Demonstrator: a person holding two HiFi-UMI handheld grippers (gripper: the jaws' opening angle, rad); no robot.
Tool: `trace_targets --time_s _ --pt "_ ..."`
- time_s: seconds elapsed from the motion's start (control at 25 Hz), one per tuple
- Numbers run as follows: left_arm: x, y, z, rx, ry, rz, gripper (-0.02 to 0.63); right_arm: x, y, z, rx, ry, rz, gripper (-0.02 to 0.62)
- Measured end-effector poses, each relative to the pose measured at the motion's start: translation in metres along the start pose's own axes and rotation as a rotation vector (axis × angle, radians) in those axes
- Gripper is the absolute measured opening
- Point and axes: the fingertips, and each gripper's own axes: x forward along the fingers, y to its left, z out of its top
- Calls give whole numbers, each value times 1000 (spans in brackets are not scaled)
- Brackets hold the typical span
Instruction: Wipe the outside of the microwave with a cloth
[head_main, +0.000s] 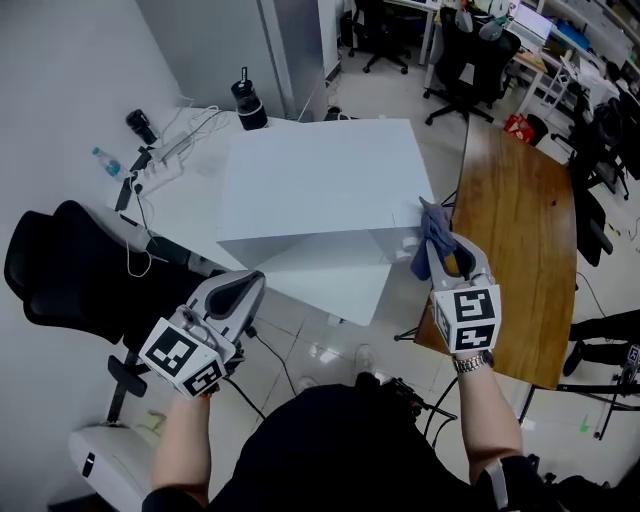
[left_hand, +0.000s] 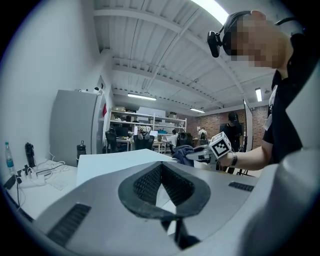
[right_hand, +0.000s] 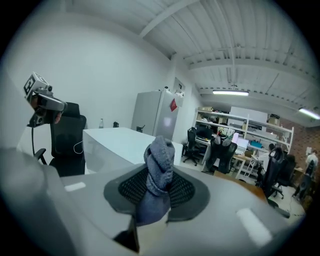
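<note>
While one cloth is pinched, two grippers flank one white microwave (head_main: 320, 180).
The right gripper (head_main: 452, 262) pinches the single blue-grey cloth (head_main: 434, 232) at the microwave's front right corner. The left gripper (head_main: 248, 285), jaws pressed together with nothing between them, hangs just beside the microwave's front left corner. One white table (head_main: 190, 205) lies at the microwave's left and one wooden table (head_main: 520, 220) at its right.

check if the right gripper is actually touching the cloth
Touching. The right gripper view shows the right gripper with its jaws closed on the cloth, which bunches up between the pads.
</note>
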Motion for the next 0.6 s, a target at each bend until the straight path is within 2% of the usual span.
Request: trace_targets --time_s 0.24,0.6 --pt "-46 10 -12 -12 -11 25 5 -6 91 19 -39 -50 117 100" --pt "-120 42 -25 -24 -15 106 5 21 236 34 -100 -95 316 100"
